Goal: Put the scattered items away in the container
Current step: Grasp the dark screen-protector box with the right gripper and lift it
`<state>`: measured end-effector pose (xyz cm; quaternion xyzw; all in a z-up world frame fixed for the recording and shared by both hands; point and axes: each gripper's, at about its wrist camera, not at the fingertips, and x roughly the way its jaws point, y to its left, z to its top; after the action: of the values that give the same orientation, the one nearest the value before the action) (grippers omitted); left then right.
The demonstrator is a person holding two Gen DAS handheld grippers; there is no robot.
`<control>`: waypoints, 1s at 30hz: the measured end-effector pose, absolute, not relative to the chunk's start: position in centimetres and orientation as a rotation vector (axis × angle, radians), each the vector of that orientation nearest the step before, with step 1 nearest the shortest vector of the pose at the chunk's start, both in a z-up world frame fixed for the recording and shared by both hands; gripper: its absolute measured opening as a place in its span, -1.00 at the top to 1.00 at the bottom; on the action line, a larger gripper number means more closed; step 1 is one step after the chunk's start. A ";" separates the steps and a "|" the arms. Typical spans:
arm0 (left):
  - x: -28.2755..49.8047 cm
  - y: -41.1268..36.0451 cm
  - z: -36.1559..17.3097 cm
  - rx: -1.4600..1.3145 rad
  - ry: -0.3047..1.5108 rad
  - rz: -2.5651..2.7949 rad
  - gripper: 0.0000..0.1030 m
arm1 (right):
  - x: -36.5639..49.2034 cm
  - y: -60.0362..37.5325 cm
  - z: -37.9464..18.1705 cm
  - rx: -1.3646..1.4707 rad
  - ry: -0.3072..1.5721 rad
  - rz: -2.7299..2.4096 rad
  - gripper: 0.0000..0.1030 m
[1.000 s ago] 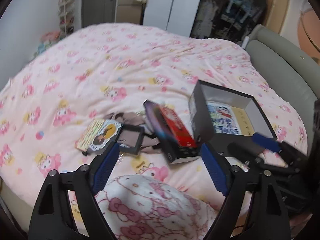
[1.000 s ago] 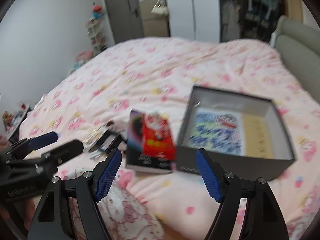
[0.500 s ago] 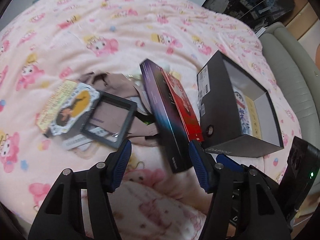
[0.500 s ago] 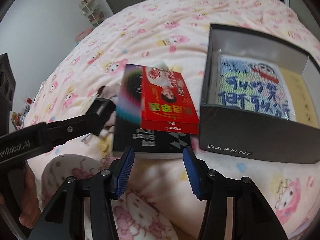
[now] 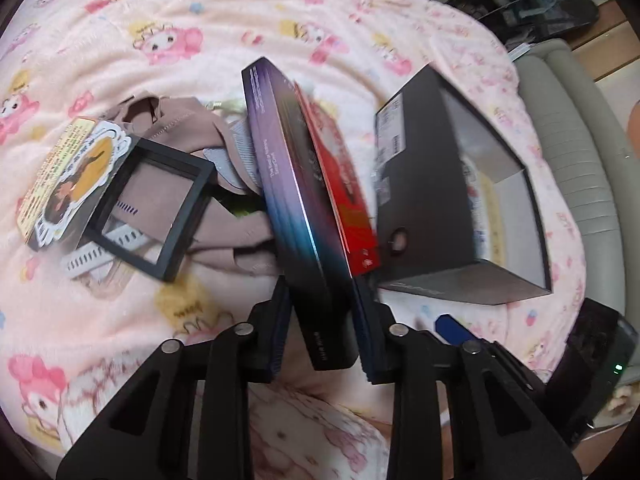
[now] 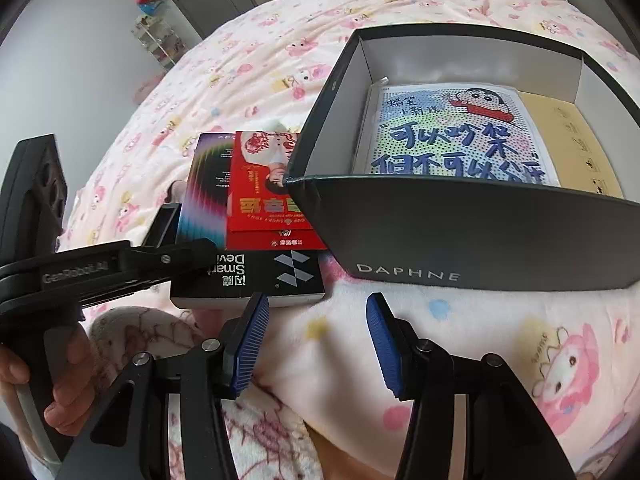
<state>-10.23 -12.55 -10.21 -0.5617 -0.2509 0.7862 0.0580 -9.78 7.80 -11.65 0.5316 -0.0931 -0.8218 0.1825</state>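
Observation:
My left gripper [image 5: 323,312] is shut on the near end of a dark purple-and-teal device box [image 5: 296,200], which also shows in the right wrist view [image 6: 248,268]. A red packet [image 5: 340,184] lies on top of it [image 6: 268,200]. The open dark DAPHNE box [image 5: 452,200] stands just right of them; in the right wrist view [image 6: 480,232] it holds a cartoon card [image 6: 452,136]. My right gripper [image 6: 314,340] is open and empty, just in front of the DAPHNE box's near wall.
Left of the device box lie a black square frame [image 5: 156,200], a yellow sticker card [image 5: 68,176], a white strip [image 5: 96,256] and a brown cloth [image 5: 224,216] on the pink bedspread [image 5: 200,40]. A grey headboard [image 5: 576,160] runs along the right.
My left gripper moved in and closed on the device box's near end. My right gripper moved closer to the DAPHNE box and narrowed, still empty.

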 end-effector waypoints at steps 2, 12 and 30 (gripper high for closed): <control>-9.3 -12.6 -9.0 -1.680 -0.742 2.409 0.50 | -9.4 7.8 -11.1 1.485 -0.253 -2.325 0.09; -5.2 -14.3 -7.9 -1.683 -0.719 2.462 0.57 | -8.2 6.3 -12.1 1.525 -0.322 -2.184 0.09; -8.7 -15.6 -11.8 -1.720 -0.765 2.414 0.27 | -12.6 4.5 -18.4 1.580 -0.693 -1.893 -0.17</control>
<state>-8.71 -15.62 -11.84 -0.5613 -0.2496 0.7881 0.0401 -12.64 4.48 -18.36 0.5910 -0.2592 -0.7083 0.2861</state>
